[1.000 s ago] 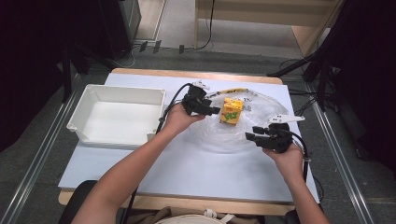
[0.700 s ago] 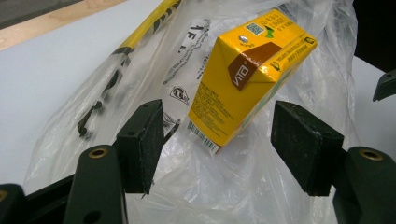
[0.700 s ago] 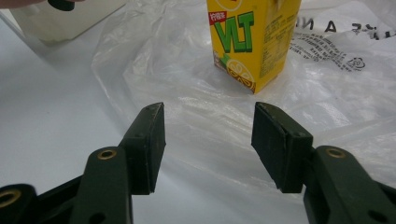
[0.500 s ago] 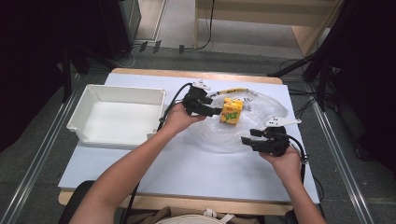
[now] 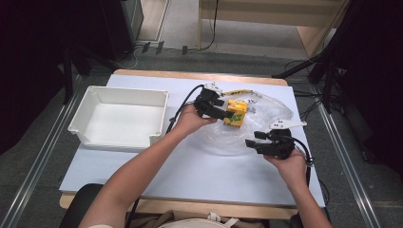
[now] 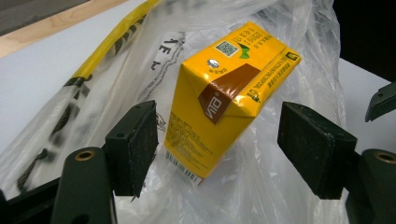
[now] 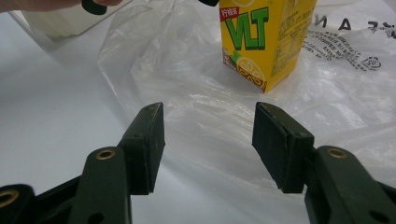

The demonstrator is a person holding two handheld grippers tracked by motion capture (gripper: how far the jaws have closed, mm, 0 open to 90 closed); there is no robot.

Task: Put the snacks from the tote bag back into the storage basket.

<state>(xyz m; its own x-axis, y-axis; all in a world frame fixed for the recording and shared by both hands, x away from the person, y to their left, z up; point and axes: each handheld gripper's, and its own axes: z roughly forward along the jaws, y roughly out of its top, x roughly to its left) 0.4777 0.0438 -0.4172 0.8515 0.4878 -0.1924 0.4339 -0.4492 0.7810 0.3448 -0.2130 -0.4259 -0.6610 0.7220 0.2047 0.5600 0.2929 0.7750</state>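
Change since earlier frame: right tool (image 5: 252, 142) has shifted left across the counter (image 5: 199, 171), closer to the plastic bag (image 5: 237, 137); left tool (image 5: 228, 112) and the carton remain where they were.
Left tool state: jaws apart, one on each side of the yellow drink carton (image 6: 224, 93); in the left gripper view neither pad (image 6: 135, 144) touches the carton.
Left tool position: over the far part of the bag, held by the left hand (image 5: 190, 118), aimed toward the person's right.
Right tool state: jaws apart, nothing between them but the bag's film (image 7: 210, 116); the pads (image 7: 275, 144) hang just above the plastic.
Right tool position: at the near right edge of the bag, held by the right hand (image 5: 290, 164), aimed left.
Carton position: upright, slightly tilted, resting on the clear bag at the far centre of the counter; in the right gripper view (image 7: 261, 37) its printed face with green lettering and a lemon picture is turned toward the right tool.
Bag: crumpled, transparent, with a yellow printed strip (image 6: 112, 42) along its far edge.
Bin: white open tray (image 5: 85, 114) on the left of the counter, well apart from the carton.
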